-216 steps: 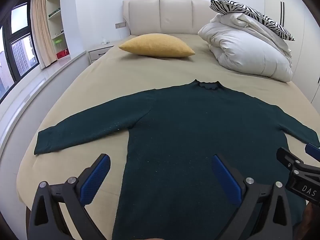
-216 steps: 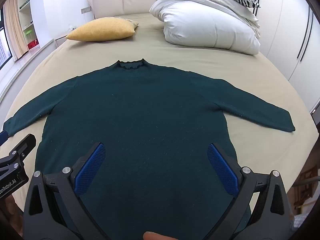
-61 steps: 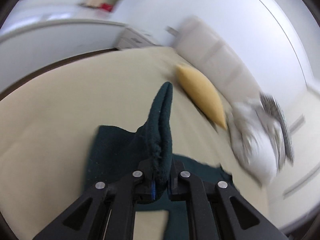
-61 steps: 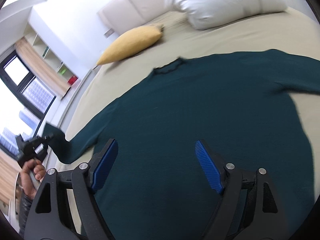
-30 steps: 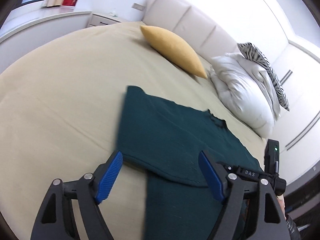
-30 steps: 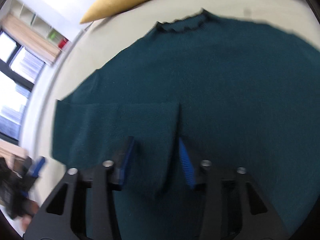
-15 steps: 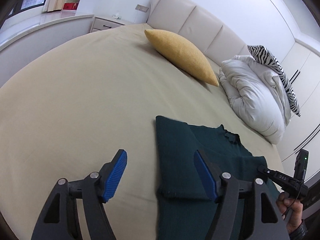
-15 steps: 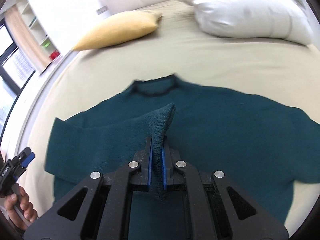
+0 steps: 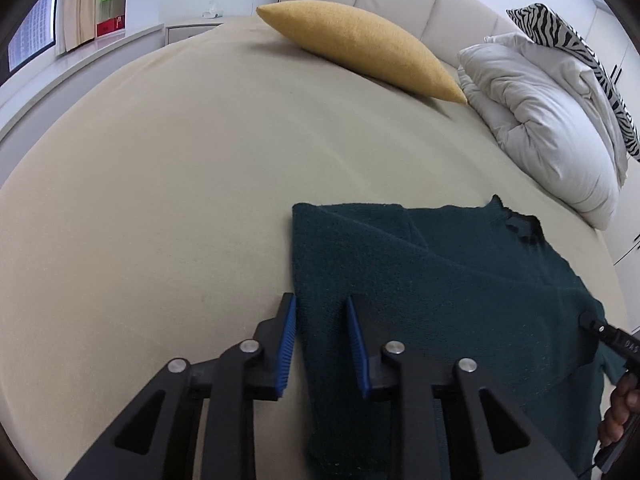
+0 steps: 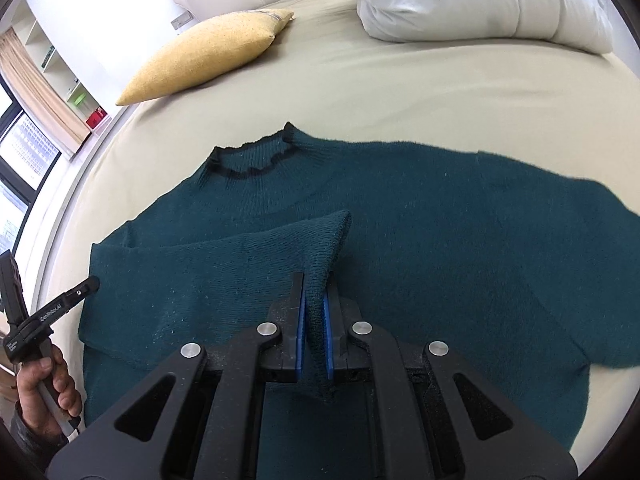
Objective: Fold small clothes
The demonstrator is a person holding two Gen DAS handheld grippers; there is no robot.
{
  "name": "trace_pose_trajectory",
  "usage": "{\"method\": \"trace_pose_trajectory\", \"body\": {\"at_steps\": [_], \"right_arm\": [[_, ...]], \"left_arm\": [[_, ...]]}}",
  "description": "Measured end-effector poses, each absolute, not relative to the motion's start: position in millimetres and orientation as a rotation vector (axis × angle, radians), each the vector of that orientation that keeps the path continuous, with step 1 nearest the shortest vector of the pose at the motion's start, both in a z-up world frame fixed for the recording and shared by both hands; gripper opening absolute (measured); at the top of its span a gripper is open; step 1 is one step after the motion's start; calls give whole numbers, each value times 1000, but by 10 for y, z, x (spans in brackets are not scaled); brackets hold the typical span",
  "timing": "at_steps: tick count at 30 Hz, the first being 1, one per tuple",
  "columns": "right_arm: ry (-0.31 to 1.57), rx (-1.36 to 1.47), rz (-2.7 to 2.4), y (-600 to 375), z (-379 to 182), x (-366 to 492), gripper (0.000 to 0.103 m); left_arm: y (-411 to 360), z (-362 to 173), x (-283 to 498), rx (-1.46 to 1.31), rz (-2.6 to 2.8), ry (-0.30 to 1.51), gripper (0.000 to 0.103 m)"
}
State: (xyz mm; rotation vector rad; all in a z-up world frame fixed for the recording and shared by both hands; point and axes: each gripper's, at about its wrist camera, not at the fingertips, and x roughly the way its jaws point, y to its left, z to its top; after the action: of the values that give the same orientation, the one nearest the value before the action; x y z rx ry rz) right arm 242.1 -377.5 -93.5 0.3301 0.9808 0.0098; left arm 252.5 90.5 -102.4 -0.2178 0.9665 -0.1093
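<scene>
Beige bed with the green sweater lying flat on it, one sleeve folded over the chest. Right gripper jaws pinch the sleeve cuff, left gripper jaws narrowly apart straddling the sweater's folded edge

Dark green sweater lies flat (collar away); one sleeve folded across.

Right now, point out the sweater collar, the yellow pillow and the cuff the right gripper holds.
collar [image 10: 252, 160]: right wrist view, on the dark ribbed neck edge.
yellow pillow [image 10: 204, 58]: right wrist view, middle of its top face.
cuff [image 10: 320, 248]: right wrist view, sleeve end just above the right gripper [image 10: 314, 336].
</scene>
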Motion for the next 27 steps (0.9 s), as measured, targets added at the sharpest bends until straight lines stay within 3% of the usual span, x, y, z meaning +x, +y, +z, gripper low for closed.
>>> {"method": "trace_pose_trajectory", "body": {"at_steps": [9, 15, 27], "right_arm": [[958, 302, -15, -3789, -875, 2497, 6], [1023, 390, -35, -3909, -1180, 2548, 6], [1020, 449, -11, -3925, -1026, 2399, 6]], "left_arm": [[952, -1022, 2539, -213, -103, 948, 13], [945, -1035, 2567, -198, -114, 949, 11], [928, -999, 2545, -171, -133, 940, 9]]}}
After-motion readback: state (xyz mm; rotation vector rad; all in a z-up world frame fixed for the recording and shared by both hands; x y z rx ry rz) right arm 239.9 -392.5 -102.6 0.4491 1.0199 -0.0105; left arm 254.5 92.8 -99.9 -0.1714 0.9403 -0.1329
